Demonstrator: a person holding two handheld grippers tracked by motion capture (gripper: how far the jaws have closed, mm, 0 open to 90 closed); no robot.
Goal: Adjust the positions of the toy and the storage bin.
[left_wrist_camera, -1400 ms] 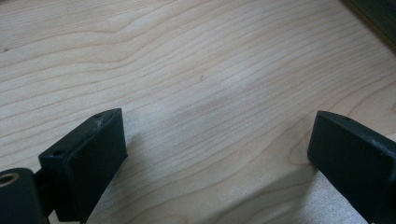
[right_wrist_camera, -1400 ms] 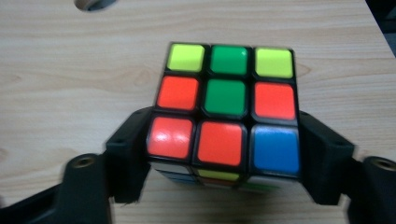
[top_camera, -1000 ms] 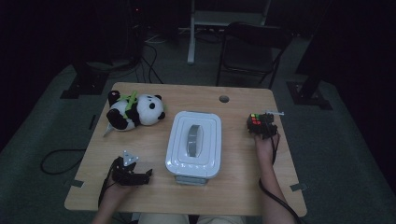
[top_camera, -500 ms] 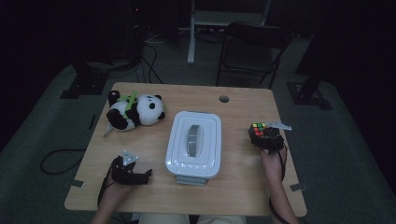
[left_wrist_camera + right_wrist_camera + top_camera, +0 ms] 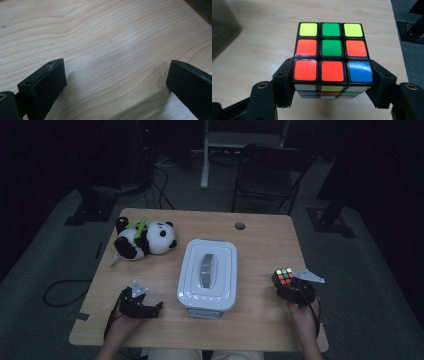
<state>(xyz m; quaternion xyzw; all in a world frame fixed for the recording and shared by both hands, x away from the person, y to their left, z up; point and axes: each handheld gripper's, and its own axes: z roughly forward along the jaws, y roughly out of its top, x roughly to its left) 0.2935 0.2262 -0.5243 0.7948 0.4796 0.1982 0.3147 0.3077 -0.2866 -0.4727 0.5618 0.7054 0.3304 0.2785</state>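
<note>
A scrambled puzzle cube [image 5: 283, 276] [image 5: 332, 55] is clamped between the jaws of my right gripper [image 5: 292, 289] [image 5: 332, 85] at the right side of the wooden table [image 5: 260, 240]. Its top face shows yellow, green, orange and blue stickers. My left gripper [image 5: 147, 309] [image 5: 116, 85] rests low over bare wood near the front left, jaws wide apart with nothing between them. A white lidded box [image 5: 207, 274] with a grey handle stands at the table's middle.
A panda plush [image 5: 142, 240] with a green strap lies at the back left of the table. A round cable hole [image 5: 239, 226] sits near the far edge. Behind the table stand a dark chair [image 5: 270, 170] and stand bases on the floor.
My right gripper has carried the cube toward the near edge of the table, along the right side. The left gripper has stayed where it was.
</note>
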